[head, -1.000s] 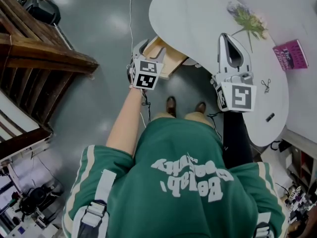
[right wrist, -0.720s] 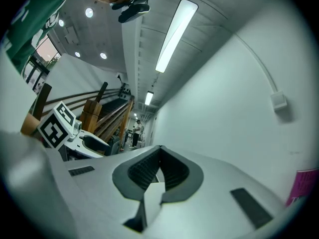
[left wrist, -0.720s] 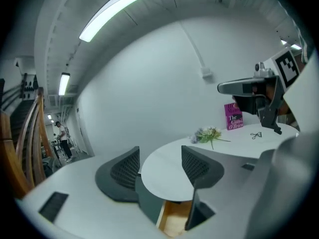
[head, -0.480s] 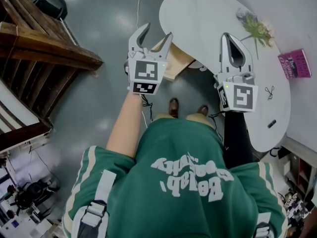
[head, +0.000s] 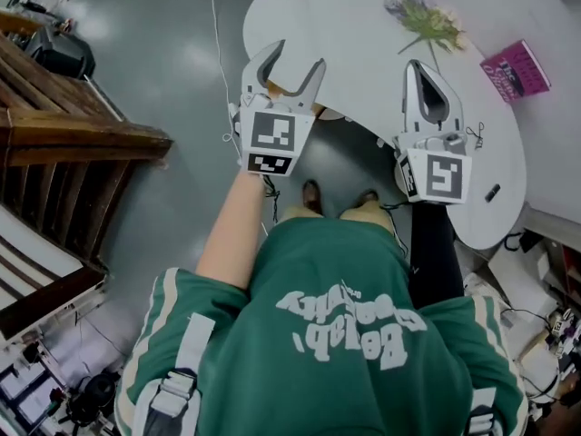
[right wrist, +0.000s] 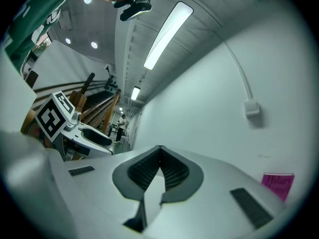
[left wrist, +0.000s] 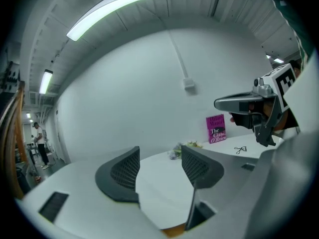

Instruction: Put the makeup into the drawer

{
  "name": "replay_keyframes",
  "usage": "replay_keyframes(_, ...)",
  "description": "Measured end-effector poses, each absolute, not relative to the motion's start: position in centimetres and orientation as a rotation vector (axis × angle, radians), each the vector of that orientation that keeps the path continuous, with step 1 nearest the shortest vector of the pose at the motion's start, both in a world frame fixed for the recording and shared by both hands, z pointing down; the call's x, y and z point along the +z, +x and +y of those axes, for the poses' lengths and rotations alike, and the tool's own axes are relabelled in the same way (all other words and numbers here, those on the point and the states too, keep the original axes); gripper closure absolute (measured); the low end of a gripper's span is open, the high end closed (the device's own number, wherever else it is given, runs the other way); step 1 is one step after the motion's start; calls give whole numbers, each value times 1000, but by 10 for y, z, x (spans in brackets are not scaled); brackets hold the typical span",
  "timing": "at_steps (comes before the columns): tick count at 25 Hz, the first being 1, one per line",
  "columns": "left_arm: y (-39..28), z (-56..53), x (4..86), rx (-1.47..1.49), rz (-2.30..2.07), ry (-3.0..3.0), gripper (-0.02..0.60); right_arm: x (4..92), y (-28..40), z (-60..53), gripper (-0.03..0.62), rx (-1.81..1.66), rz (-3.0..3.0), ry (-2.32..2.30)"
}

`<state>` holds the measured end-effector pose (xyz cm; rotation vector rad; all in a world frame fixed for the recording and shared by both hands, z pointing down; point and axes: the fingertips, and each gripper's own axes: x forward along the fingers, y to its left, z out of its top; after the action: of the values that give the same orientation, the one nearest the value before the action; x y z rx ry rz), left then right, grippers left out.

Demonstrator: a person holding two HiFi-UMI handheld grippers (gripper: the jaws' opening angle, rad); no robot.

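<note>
Over the white table's (head: 363,34) near edge, left gripper (head: 283,62) spread, empty; at its three o'clock, right gripper (head: 411,65) pressed together.

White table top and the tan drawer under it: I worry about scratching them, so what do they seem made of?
The white kidney-shaped table top looks smooth, matte and grainless: probably painted or laminated board, cannot tell which. The tan drawer under its edge looks like bare pale wood or plywood, but only a sliver shows between the jaws of the open left gripper.
</note>
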<state>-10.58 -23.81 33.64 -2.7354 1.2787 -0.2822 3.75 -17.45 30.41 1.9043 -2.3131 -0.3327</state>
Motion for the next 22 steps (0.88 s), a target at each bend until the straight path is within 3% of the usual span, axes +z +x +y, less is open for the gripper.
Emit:
replay_keyframes(14,164,-167,323,-157,687,-2915,305,300,272,-61,585,-300,-1869,2311)
replay_keyframes(22,282,-99,338,-147,443,-2974,305,303,372,25,585,-296,-1653,2461)
